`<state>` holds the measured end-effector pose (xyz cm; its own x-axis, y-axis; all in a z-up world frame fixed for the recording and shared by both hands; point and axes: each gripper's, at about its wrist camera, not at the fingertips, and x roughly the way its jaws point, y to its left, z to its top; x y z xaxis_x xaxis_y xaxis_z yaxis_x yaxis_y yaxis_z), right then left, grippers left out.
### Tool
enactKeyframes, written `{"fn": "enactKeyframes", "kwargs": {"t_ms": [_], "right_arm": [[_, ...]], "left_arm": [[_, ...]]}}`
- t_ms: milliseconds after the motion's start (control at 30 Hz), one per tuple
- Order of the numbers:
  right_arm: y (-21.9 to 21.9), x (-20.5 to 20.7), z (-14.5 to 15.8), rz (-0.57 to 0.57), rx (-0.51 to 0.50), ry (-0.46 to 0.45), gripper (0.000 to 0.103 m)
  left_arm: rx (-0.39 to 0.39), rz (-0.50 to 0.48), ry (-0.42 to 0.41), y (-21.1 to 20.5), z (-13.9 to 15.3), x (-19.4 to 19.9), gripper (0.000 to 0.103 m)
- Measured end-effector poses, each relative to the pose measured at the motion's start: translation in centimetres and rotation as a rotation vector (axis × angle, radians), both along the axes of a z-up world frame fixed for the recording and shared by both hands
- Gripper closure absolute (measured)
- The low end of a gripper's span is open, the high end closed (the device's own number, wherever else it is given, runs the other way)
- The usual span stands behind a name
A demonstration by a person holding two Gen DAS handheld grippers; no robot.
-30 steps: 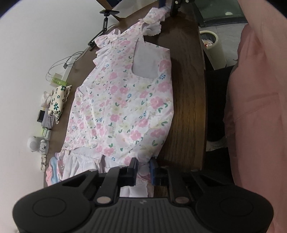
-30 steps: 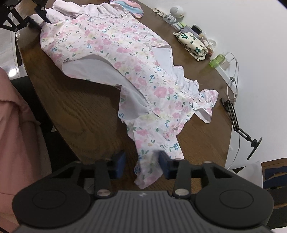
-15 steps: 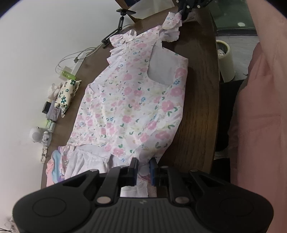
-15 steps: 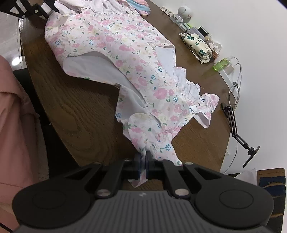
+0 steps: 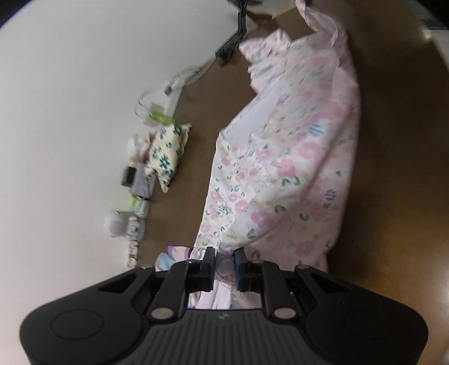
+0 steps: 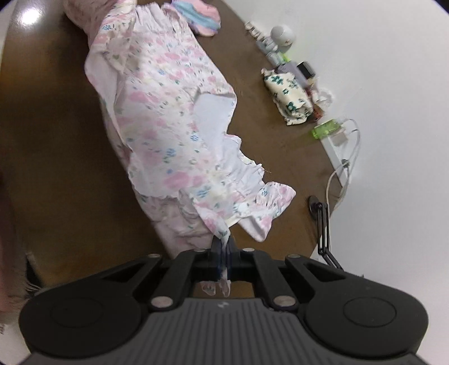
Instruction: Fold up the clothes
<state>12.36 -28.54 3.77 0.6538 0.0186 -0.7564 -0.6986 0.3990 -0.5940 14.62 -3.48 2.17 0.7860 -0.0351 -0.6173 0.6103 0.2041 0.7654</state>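
Observation:
A pink floral dress (image 5: 294,168) lies lengthwise on the brown wooden table (image 5: 393,140), its near side lifted and folded over toward the wall. My left gripper (image 5: 224,259) is shut on the dress's hem end. In the right wrist view the same floral dress (image 6: 168,118) stretches away, and my right gripper (image 6: 223,247) is shut on its ruffled shoulder end, with fabric hanging through the jaws.
Along the wall stand a floral pouch (image 5: 168,151), a small white figure (image 5: 118,224), a green item and white cables (image 6: 345,146). A black clamp stand (image 6: 322,224) sits at the table edge. More pastel clothes (image 6: 199,19) lie by the hem end.
Both grippers have lifted their ends of the dress and carried its near edge over toward the wall side. The right gripper closed on the shoulder ruffle a second ago.

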Motion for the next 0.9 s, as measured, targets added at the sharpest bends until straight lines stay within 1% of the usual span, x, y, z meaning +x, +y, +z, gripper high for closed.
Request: {"fn": "enactKeyframes", "kwargs": {"t_ms": [67,133,167,200,233,300,367,400,433,467,500,567,667,700,733,800,833,867,900], "right_arm": [[0.2,2.2,-0.9,0.001,-0.022,0.011,0.100],[0.3,4.0,-1.9,-0.005,-0.024,0.040,0.100],[0.3,4.6,-2.2,-0.012,-0.010,0.066,0.100],[0.2,5.3,-2.6,-0.019,0.007,0.093,0.100],[0.1,5.9,-2.9,-0.033,0.025,0.110,0.099],[-0.4,6.8,-3.4,-0.065,0.065,0.134,0.097],[-1.1,7.6,-3.5,-0.101,0.110,0.148,0.091],[-1.6,8.1,-3.4,-0.127,0.138,0.149,0.083],[-2.1,8.4,-3.1,-0.147,0.169,0.147,0.072],[-2.6,8.6,-2.7,-0.164,0.200,0.145,0.068],[-3.0,8.7,-2.2,-0.182,0.231,0.143,0.067],[-3.8,8.9,-1.2,-0.215,0.298,0.136,0.062],[-4.7,8.5,0.6,-0.255,0.412,0.125,0.059],[-4.6,8.2,1.2,-0.252,0.445,0.126,0.056],[-4.4,7.8,1.7,-0.244,0.476,0.125,0.049],[-3.2,7.0,2.3,-0.218,0.499,0.103,0.038],[-2.7,6.6,2.5,-0.208,0.499,0.090,0.037],[-2.1,6.5,2.6,-0.204,0.505,0.085,0.037],[-1.5,6.4,2.6,-0.202,0.514,0.083,0.037]], "left_arm": [[-0.005,0.033,0.053,-0.5,-1.1,2.6,0.091],[-0.034,0.074,0.124,-0.5,-2.0,4.4,0.090],[-0.068,0.110,0.172,-0.3,-2.2,5.3,0.090],[-0.121,0.155,0.218,0.1,-2.1,6.2,0.087],[-0.174,0.199,0.261,0.5,-2.0,7.1,0.086],[-0.280,0.278,0.311,1.4,-1.3,8.3,0.084],[-0.378,0.345,0.335,2.7,-0.4,9.3,0.070],[-0.408,0.361,0.332,3.2,0.0,9.5,0.067],[-0.431,0.369,0.326,3.8,0.4,9.4,0.063],[-0.452,0.373,0.316,4.3,1.0,8.9,0.061],[-0.467,0.372,0.307,4.7,1.5,8.5,0.061],[-0.498,0.369,0.290,6.1,2.5,7.1,0.056],[-0.527,0.373,0.263,7.9,3.4,4.7,0.056],[-0.534,0.378,0.257,8.4,3.4,3.9,0.056],[-0.543,0.385,0.254,8.9,3.2,3.3,0.056],[-0.553,0.396,0.253,9.6,2.7,2.6,0.065],[-0.557,0.402,0.255,9.8,2.4,2.4,0.075],[-0.561,0.407,0.257,10.1,2.0,2.2,0.081],[-0.565,0.412,0.259,10.4,1.7,2.0,0.083]]}}
